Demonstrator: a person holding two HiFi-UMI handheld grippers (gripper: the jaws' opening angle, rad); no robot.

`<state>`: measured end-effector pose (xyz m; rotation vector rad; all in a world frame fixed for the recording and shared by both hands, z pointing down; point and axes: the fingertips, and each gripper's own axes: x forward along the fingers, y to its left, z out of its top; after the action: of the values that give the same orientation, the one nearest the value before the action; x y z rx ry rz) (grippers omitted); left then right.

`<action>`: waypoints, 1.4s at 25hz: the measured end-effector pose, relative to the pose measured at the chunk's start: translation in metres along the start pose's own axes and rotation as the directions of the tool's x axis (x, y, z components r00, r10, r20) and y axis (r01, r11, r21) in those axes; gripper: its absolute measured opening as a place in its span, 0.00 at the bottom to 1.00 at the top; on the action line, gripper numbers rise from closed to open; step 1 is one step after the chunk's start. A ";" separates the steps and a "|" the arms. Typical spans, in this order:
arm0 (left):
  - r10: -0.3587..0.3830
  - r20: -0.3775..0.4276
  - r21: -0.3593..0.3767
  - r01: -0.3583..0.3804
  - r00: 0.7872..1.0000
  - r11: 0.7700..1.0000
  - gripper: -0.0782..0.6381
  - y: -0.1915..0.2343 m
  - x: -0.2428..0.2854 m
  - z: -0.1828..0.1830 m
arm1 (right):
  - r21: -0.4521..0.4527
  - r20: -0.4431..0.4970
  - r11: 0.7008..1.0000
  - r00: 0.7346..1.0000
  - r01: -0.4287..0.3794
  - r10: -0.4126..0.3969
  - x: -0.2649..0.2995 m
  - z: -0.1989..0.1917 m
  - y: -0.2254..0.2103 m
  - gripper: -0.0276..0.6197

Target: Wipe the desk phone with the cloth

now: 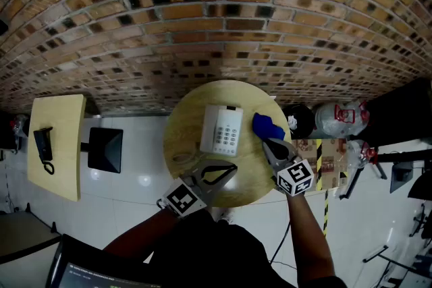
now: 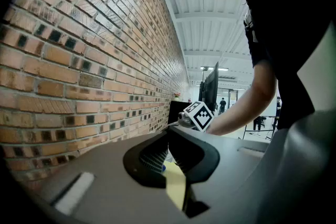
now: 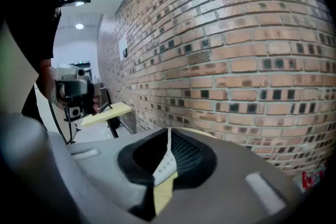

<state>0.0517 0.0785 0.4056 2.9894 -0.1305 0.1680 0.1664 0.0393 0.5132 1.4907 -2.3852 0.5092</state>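
Both left gripper and right gripper are hanging closed, empty, so I am planning to open the right fingers onto the cloth beside the desk phone.

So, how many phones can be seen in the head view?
2. A white phone lies on the round table, beside the blue cloth. A black phone lies on the rectangular table at far left. No others show.
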 end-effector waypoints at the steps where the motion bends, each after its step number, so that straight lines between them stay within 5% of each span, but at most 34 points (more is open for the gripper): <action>1: -0.004 0.000 -0.002 0.004 1.000 1.000 0.11 0.005 0.003 -0.001 | -0.011 -0.033 1.000 0.999 0.000 -0.001 0.008 -0.005 -0.012 0.06; 6: -0.020 -0.009 -0.001 0.020 1.000 1.000 0.11 0.026 0.015 -0.011 | -0.046 -0.169 0.999 0.985 0.029 -0.036 0.045 -0.036 -0.066 0.07; 10: -0.026 -0.020 0.005 0.026 0.999 1.000 0.12 0.038 0.021 -0.019 | -0.010 -0.263 0.997 0.962 0.074 -0.074 0.069 -0.074 -0.096 0.19; 18: -0.046 -0.050 -0.028 0.045 0.998 0.999 0.13 0.046 0.029 -0.036 | 0.077 -0.485 0.992 0.873 0.096 -0.047 0.098 -0.159 -0.130 0.43; 26: -0.034 -0.072 -0.071 0.029 0.997 0.997 0.13 0.051 0.020 -0.054 | 0.045 -0.575 0.995 0.817 0.091 -0.048 0.119 -0.193 -0.148 0.46; 31: -0.013 -0.060 -0.096 0.007 0.998 0.995 0.13 0.058 0.015 -0.055 | 0.058 -0.588 0.993 0.807 0.106 -0.052 0.124 -0.197 -0.150 0.46; 35: -0.008 -0.058 -0.113 0.001 0.998 0.994 0.13 0.059 0.014 -0.057 | 0.103 -0.595 0.990 0.804 0.098 -0.017 0.125 -0.198 -0.142 0.32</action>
<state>0.0541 0.0273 0.4711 2.8691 -0.1228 0.2389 0.2516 -0.0322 0.7639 1.2054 -1.8313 0.9709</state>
